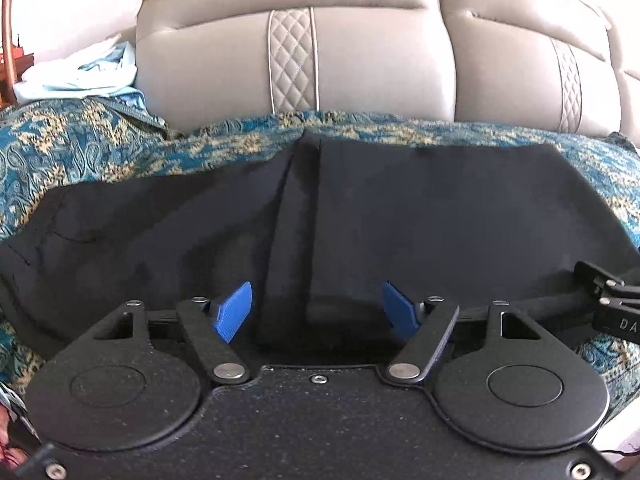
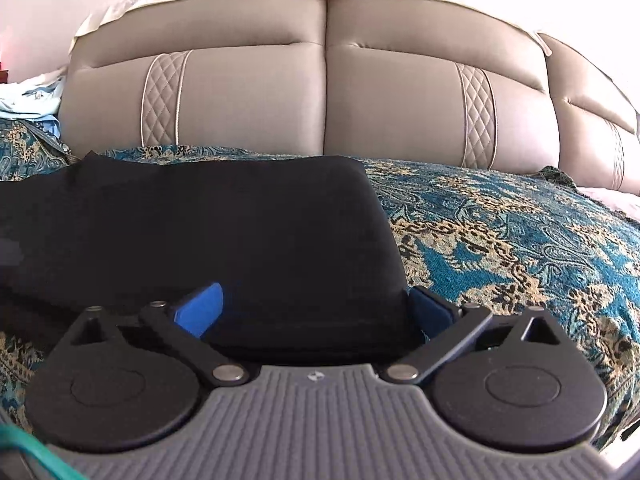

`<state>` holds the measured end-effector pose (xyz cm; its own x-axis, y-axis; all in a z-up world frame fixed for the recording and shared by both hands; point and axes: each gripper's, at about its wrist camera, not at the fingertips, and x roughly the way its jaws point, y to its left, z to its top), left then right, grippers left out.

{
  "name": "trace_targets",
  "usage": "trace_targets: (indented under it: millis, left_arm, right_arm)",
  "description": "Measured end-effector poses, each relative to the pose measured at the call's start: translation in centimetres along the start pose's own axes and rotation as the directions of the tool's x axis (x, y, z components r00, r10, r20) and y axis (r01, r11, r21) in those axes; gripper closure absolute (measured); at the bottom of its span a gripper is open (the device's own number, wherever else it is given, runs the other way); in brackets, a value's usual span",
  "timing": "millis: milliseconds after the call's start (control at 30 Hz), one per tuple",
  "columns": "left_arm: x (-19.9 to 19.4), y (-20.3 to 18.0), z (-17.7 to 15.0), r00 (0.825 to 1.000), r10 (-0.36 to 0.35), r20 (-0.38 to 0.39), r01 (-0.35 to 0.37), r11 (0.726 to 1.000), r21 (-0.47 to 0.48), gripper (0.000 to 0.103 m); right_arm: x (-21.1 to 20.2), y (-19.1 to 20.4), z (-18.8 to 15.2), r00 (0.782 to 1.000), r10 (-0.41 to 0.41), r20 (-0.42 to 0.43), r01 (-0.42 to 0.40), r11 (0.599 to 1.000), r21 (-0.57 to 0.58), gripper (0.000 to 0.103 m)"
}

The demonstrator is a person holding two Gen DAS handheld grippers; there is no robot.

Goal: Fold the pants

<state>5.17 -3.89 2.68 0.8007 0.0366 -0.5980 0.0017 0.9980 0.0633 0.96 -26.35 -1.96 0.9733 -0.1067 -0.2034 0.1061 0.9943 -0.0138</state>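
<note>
A padded beige headboard (image 1: 380,64) fills the far side from ten to two o'clock in both my views, with quilted strips down it; below it the bed is covered by a teal and gold patterned bedspread (image 2: 500,232), bare and unobstructed at my right hand's three o'clock; the dark pants (image 1: 360,216) lie flat on that spread, running across the middle of the left view from nine to three o'clock, a long crease or fold line down their centre at twelve; in the right view their folded end (image 2: 248,232) stops with a rounded corner at about one o'clock; a heap of pale blue and white cloth (image 1: 88,68) sits at ten o'clock by the headboard's end; the fabric is so dark that I cannot make out seams, pockets or how many layers lie there, and its left part is cut off by the frame edge; my left gripper (image 1: 318,312) stands spread, blue pads apart over the cloth, pinching nothing; my right gripper (image 2: 320,312) is spread as wide as it goes, the pants' near edge between the pads without being squeezed; its tip shows at three o'clock in the left view.
</note>
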Motion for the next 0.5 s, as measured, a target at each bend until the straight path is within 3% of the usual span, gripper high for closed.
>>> trace_targets:
  millis: [133,367,500]
  left_arm:
    - [0.5,0.0,-0.7,1.0,-0.001,-0.008,0.001,1.0,0.005,0.029]
    - [1.0,0.9,-0.9,1.0,0.008,-0.019,-0.009,0.999,-0.038,0.008]
    - [1.0,1.4,-1.2,1.0,0.006,-0.016,-0.007,0.999,-0.051,0.003]
  right_arm:
    - [-0.1,0.0,-0.2,1.0,0.001,0.014,-0.001,1.0,-0.001,0.0]
    - [-0.3,0.1,-0.5,1.0,-0.005,0.027,0.005,1.0,0.003,0.0]
    - [-0.4,0.2,-0.5,0.999,-0.01,0.035,0.01,1.0,0.003,0.0]
